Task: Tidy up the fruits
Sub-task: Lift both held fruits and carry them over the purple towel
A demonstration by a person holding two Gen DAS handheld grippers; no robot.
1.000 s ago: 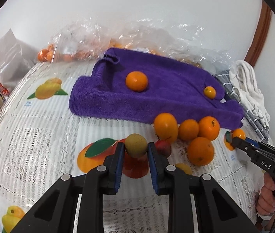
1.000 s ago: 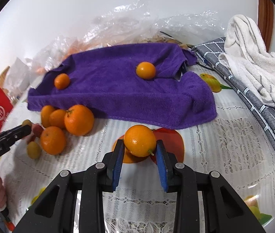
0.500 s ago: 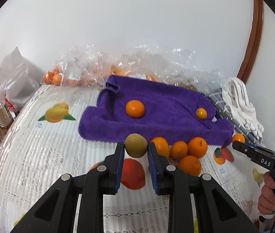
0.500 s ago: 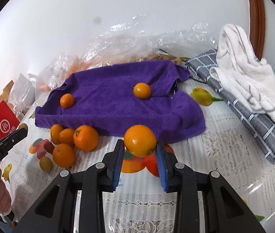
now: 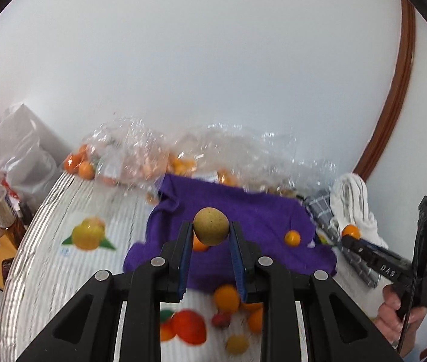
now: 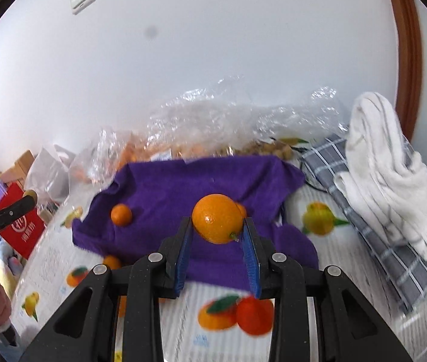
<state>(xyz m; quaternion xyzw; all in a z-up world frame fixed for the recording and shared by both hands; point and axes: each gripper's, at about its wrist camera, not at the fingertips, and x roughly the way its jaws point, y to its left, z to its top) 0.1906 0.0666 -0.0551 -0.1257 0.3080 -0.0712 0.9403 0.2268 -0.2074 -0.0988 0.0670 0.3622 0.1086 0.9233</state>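
Purple towel (image 6: 183, 187) ahead — plastic bags (image 6: 213, 114) behind, white cloth (image 6: 388, 166) right.

Open air ahead of both jaws; clutter sits below and at the far edge.

Ahead of your left gripper (image 5: 211, 233), which grips a yellow-green fruit (image 5: 211, 225), the purple towel (image 5: 252, 211) lies mostly bare, with one small orange (image 5: 292, 237) to the right of the jaws. Beneath those jaws loose oranges (image 5: 226, 297) crowd the tablecloth (image 5: 47, 241). Ahead of your right gripper (image 6: 217, 235), which clamps a large orange (image 6: 217, 218), another small orange (image 6: 121, 214) sits left of the jaws. Crinkled plastic bags (image 6: 213, 126) block the far edge, and the white towel (image 6: 388, 175) piles up on the right.
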